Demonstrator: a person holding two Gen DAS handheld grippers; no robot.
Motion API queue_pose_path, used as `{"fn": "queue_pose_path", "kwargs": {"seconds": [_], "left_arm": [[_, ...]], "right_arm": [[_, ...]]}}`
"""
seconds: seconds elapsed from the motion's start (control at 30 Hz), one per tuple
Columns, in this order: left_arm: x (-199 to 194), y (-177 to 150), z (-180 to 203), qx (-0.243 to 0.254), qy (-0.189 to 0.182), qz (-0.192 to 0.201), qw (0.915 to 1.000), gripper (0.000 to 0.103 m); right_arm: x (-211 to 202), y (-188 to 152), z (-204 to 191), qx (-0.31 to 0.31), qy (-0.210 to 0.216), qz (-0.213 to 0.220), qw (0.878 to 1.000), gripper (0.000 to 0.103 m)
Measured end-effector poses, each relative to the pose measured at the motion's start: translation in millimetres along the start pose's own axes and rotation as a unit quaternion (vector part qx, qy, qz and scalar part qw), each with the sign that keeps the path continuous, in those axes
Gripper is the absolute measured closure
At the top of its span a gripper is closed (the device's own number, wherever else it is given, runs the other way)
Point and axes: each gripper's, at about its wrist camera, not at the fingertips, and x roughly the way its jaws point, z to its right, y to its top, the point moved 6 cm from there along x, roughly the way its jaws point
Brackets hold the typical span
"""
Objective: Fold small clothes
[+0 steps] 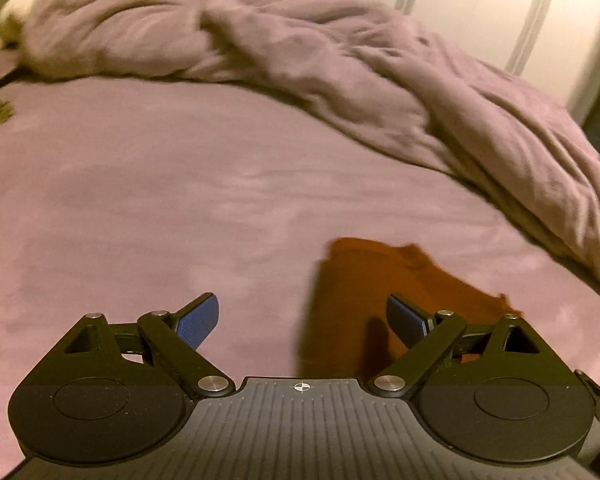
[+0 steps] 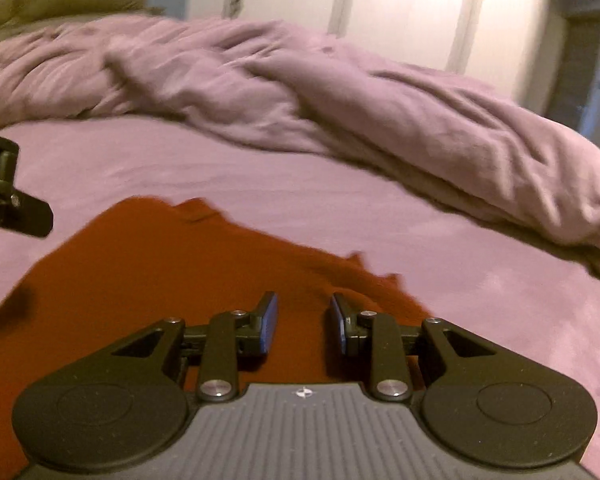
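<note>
A mauve bed sheet [image 1: 140,184] covers the bed. A rumpled mauve duvet [image 1: 300,52] lies bunched along its far side. White wardrobe doors [image 2: 400,4] stand behind.

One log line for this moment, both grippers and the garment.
left hand-held gripper: open, empty | right hand-held gripper: open, over garment | red garment: flat on bed

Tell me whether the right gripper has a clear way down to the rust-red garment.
Probably yes: the right gripper hangs open directly over the rust-red garment, nothing between them, and the left gripper sits off to the side.
</note>
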Motion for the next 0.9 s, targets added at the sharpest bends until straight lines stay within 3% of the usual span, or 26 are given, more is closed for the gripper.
{"fn": "queue_pose_path", "kwargs": {"seconds": [0.1,0.23,0.5,0.6,0.77,0.83,0.9], "left_arm": [[15.8,-9.6,23.2,0.042,0.011,-0.004,0.999,0.008],[42.3,-28.5,25.9,0.048,0.034,-0.023,0.998,0.004],[56.9,-38.9,20.9,0.033,0.029,0.016,0.9989,0.0],[57.0,-35.9,21.5,0.038,0.032,0.011,0.9987,0.0],[38.2,-26.3,9.7,0.03,0.0,-0.035,0.9989,0.0],[17.1,-26.2,-0.1,0.029,-0.027,-0.03,0.9988,0.001],[-5.3,-32.8,-10.8,0.028,-0.033,-0.017,0.9989,0.001]], "right_arm": [[2.9,-9.8,20.8,0.031,-0.02,0.006,0.999,0.076],[6.3,-17.1,26.2,0.024,-0.032,0.023,0.999,0.072],[19.5,-26.0,34.9,0.052,-0.033,0.034,0.997,0.061],[23.9,-25.1,35.3,0.048,-0.034,0.028,0.998,0.056],[18.6,-13.8,34.5,0.041,-0.026,-0.009,0.999,0.054],[2.6,-5.4,33.3,0.045,0.0,-0.03,0.999,0.045],[-15.9,-0.3,27.8,0.028,0.012,-0.022,0.999,0.045]]}}
